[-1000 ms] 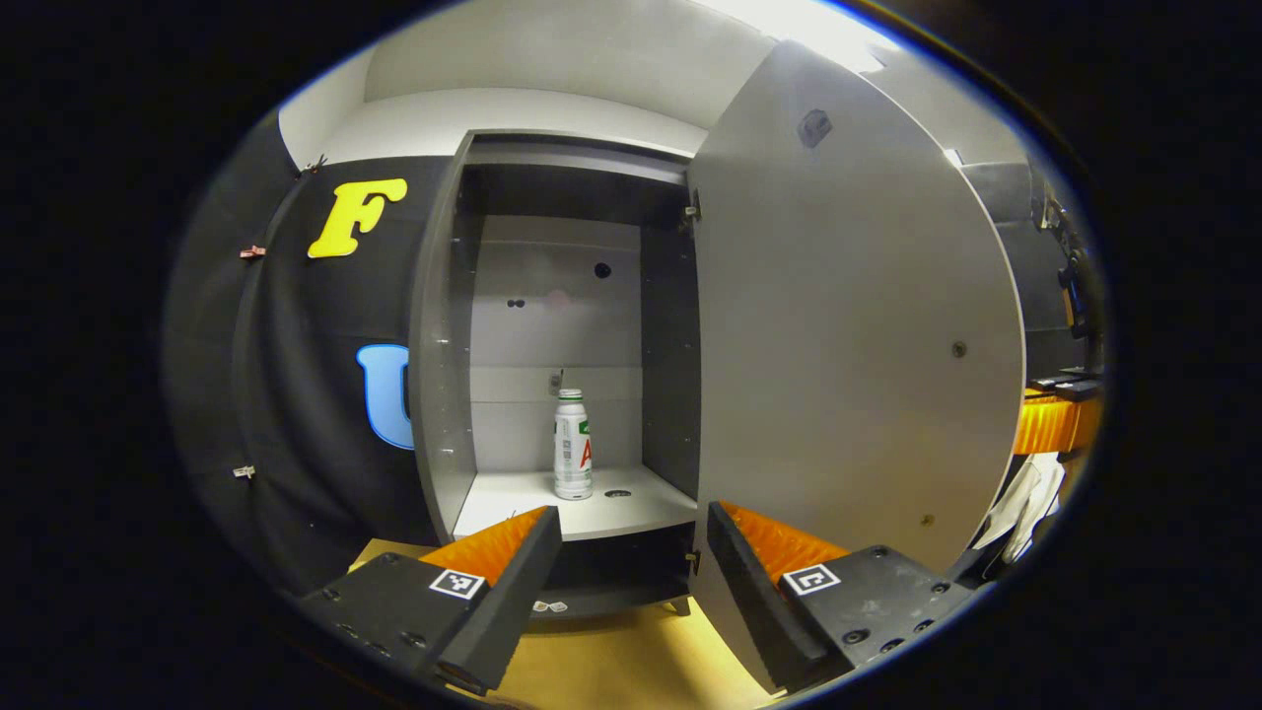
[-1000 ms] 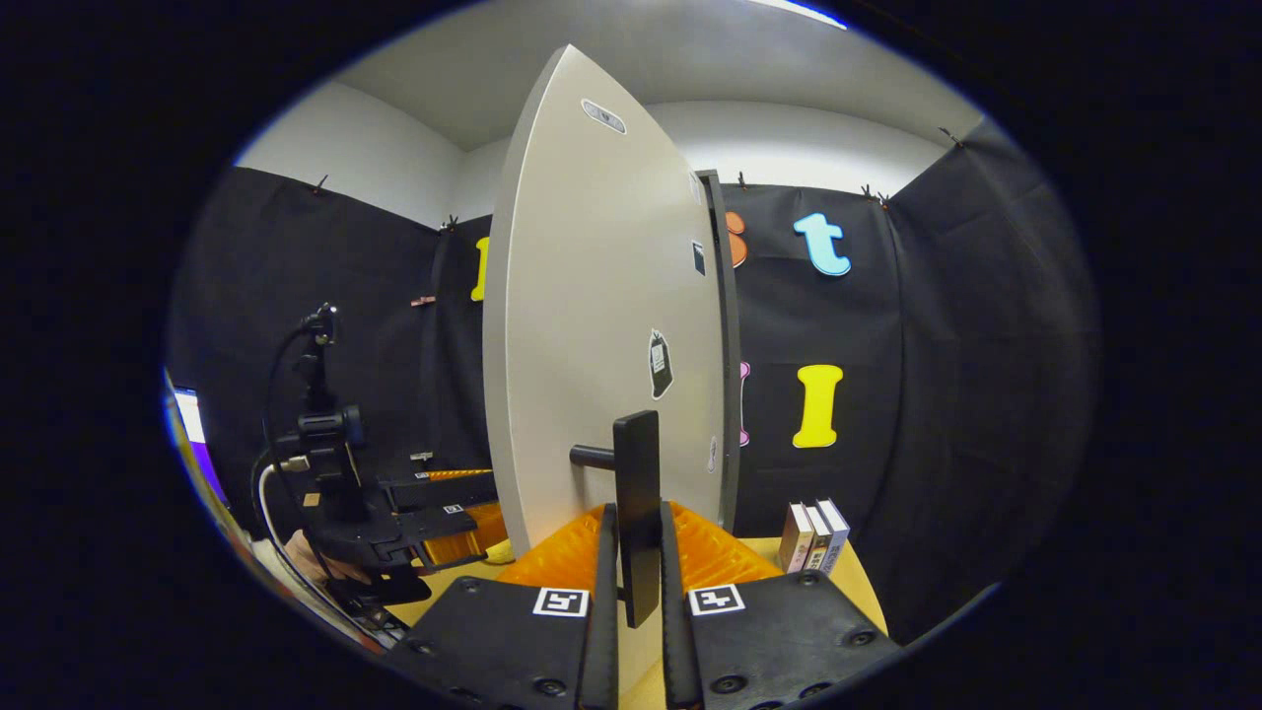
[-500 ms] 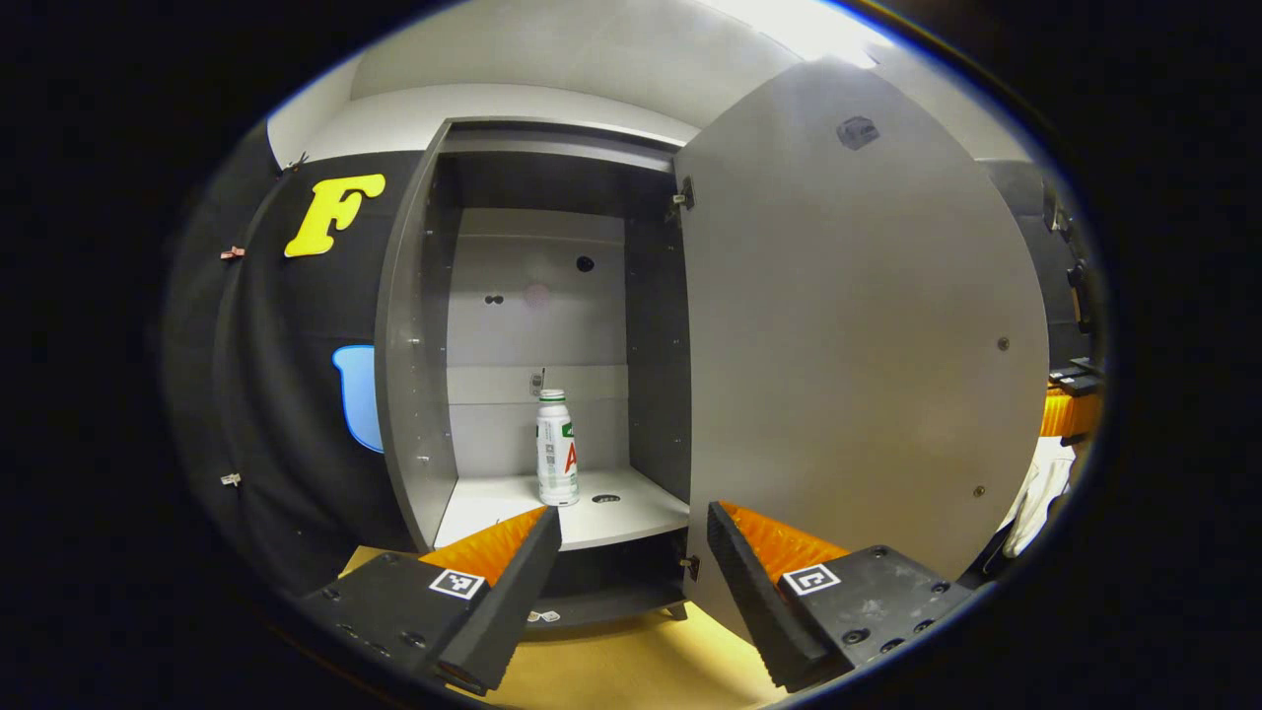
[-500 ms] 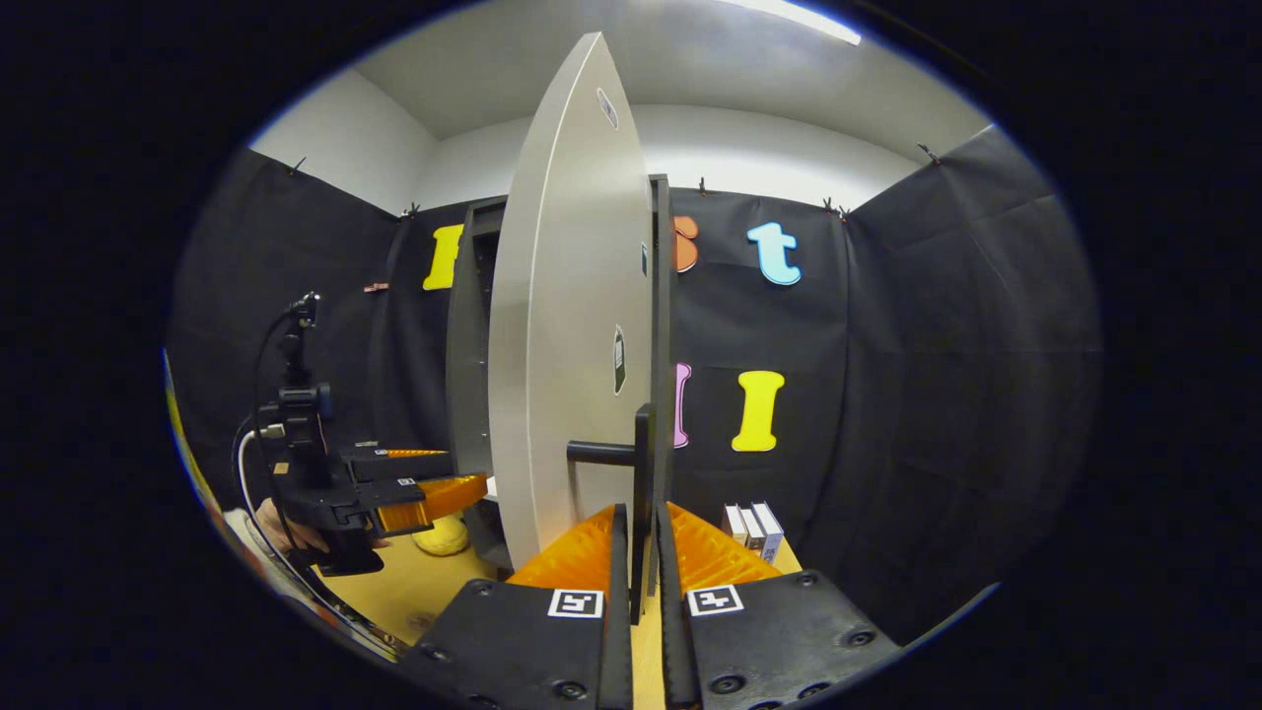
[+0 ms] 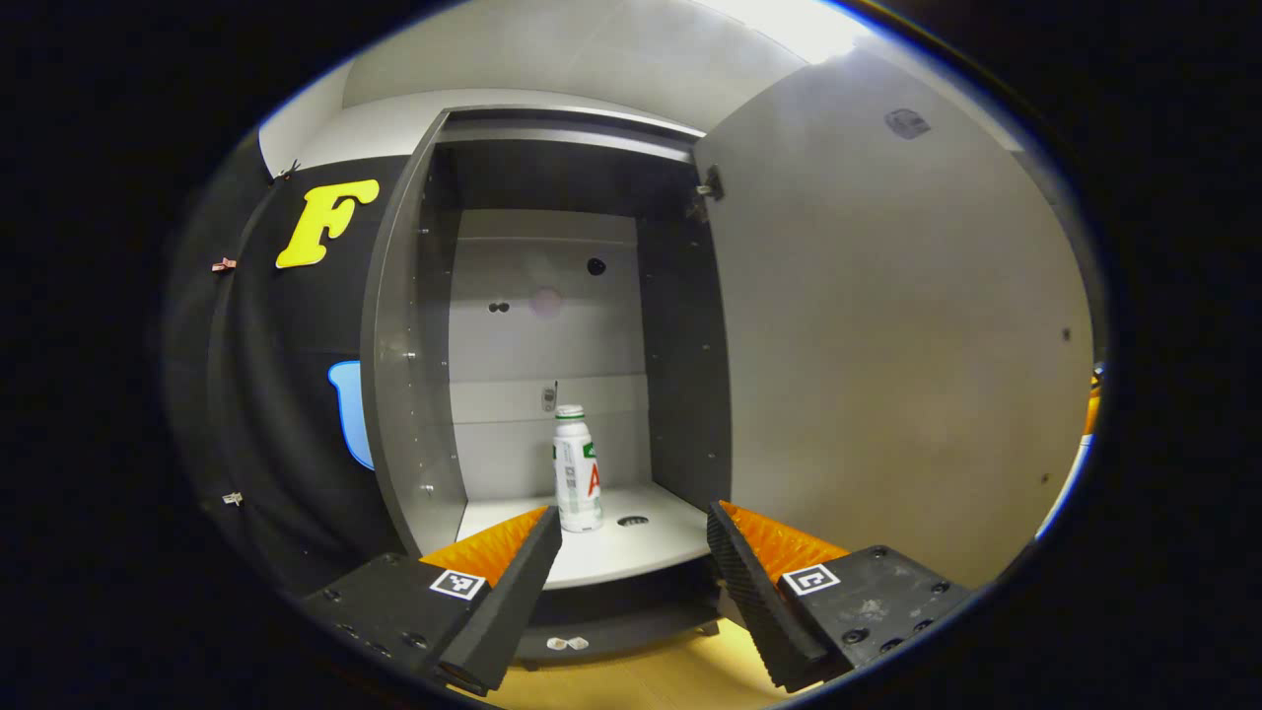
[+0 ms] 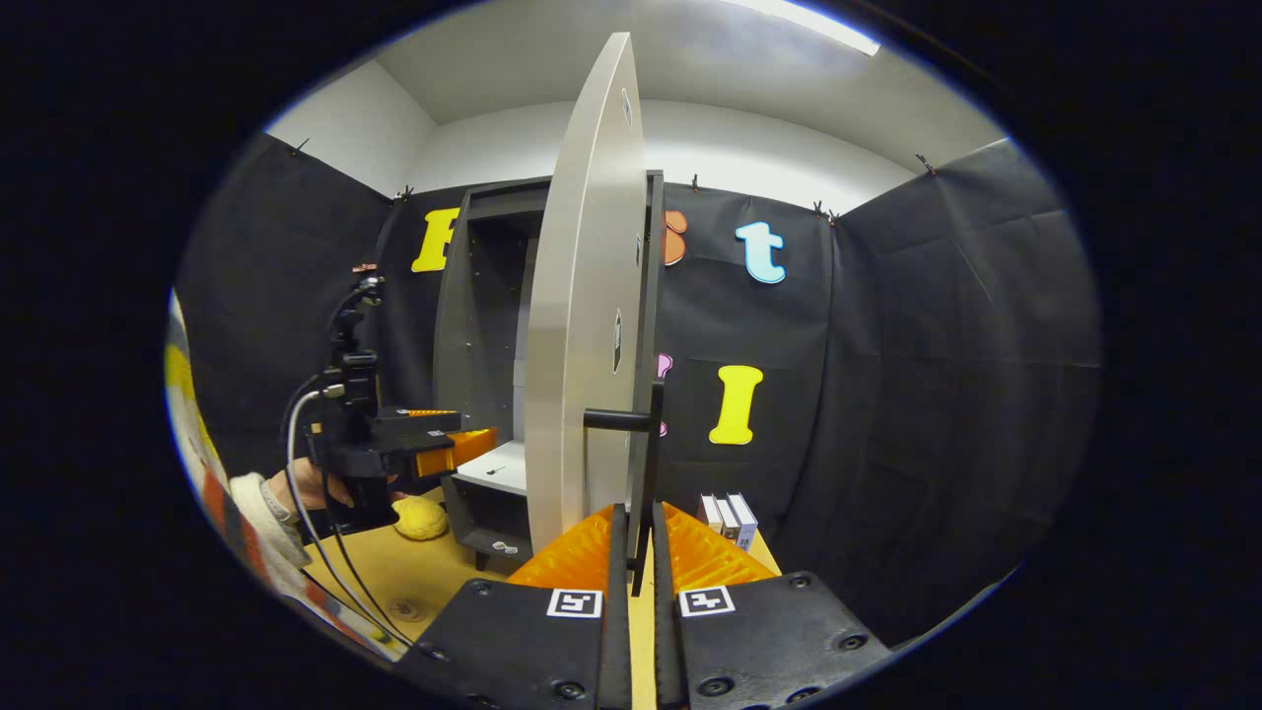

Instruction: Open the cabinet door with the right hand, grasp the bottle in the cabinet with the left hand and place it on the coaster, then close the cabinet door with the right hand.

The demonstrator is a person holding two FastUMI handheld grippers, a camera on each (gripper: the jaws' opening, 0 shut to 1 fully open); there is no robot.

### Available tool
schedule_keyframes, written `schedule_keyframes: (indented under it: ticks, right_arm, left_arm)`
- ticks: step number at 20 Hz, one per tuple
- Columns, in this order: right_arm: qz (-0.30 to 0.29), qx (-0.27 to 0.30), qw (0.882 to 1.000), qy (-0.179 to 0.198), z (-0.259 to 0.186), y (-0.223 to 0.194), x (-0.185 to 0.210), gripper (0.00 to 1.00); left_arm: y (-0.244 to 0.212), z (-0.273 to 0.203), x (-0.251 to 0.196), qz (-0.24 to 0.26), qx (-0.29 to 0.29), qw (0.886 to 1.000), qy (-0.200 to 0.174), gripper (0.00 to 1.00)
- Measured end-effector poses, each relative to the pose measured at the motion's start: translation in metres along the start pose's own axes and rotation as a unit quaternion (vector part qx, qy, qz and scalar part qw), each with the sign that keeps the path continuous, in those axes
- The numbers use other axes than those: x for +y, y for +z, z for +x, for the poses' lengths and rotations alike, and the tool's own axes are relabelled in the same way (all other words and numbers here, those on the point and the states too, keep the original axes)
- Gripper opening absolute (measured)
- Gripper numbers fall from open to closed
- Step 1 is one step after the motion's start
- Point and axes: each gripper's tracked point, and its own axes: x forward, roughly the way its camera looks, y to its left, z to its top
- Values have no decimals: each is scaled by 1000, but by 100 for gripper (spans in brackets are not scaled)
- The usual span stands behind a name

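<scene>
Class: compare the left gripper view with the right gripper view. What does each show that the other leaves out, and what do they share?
Left gripper view: the bottle standing upright on the shelf, seen between the left gripper and its open jaws, plus the inner face of the door. Right gripper view: the right gripper, jaws shut on the handle, some books and a yellow object. Shared: the cabinet, its open door, the left gripper.

Black tool, square marker tags
</scene>
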Motion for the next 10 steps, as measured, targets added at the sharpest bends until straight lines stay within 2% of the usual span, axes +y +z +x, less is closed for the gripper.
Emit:
schedule_keyframes:
  ticks: [1,3,5,10]
  right_arm:
    - [5,-3,1000,-5,-1,2,0,14]
    - [8,-4,1000,-20,-4,3,-4,16]
    - [6,0,999,-41,-8,1,-8,16]
    - [9,6,997,-71,-5,0,-12,16]
  left_arm:
    - [2,15,10,5,-2,1000,8,93]
    - [9,43,23,13,-16,1000,16,95]
    - [12,73,33,21,-25,999,15,93]
    - [-4,138,45,20,-10,1000,11,95]
